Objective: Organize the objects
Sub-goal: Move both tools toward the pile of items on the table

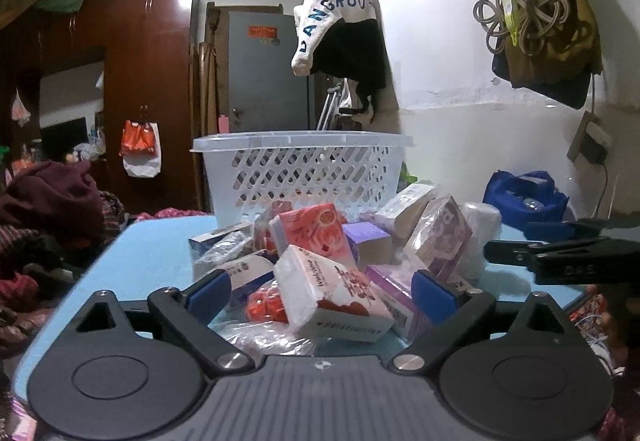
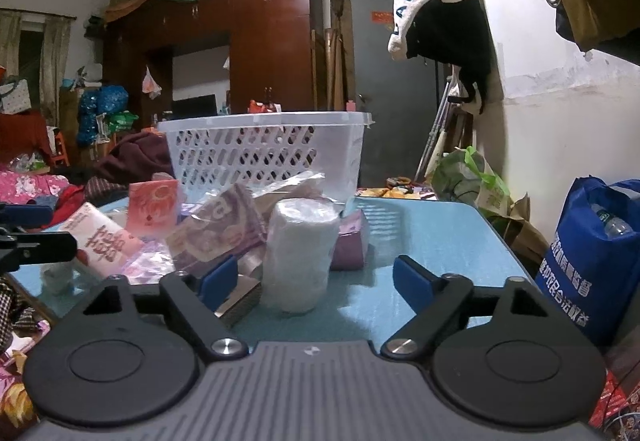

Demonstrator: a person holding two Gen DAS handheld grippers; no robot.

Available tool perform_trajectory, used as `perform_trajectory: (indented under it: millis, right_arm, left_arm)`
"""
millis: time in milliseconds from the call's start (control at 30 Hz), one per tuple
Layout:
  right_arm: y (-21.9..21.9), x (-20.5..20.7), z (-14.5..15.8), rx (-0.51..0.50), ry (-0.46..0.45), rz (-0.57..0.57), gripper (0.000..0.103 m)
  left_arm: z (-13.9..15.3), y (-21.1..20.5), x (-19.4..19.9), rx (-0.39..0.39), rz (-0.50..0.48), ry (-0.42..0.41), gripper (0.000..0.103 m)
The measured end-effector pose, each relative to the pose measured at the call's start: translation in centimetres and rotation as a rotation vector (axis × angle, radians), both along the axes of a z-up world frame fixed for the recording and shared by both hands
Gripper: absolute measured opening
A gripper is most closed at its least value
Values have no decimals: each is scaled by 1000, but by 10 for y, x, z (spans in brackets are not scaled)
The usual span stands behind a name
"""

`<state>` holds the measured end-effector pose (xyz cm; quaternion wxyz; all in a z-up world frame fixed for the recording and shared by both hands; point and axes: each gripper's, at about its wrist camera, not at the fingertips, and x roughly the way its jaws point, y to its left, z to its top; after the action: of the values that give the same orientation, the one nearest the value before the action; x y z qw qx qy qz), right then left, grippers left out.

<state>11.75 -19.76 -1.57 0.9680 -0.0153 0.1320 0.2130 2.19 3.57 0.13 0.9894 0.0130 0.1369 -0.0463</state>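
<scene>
white basket (image 1: 300,165) — its inside hidden behind piled packets (image 1: 320,253).

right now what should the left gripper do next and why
Probably ease the left gripper forward and shut on the white tissue pack. Its jaws stand open on either side of that pack, which lies nearest on the pile, and the basket behind is where it likely goes.
</scene>
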Motion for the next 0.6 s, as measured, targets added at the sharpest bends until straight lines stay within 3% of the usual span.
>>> perform_trajectory:
  millis: [100,333,600]
  right_arm:
    - [-2,5,0,20,23,4,77]
    - [6,-17,3,98,48,125,80]
    - [36,6,5,112,128,149,83]
  left_arm:
    - [-2,0,6,-11,0,14,96]
    - [-2,3,6,-28,-8,13,96]
    - [-10,6,19,-35,-11,48,95]
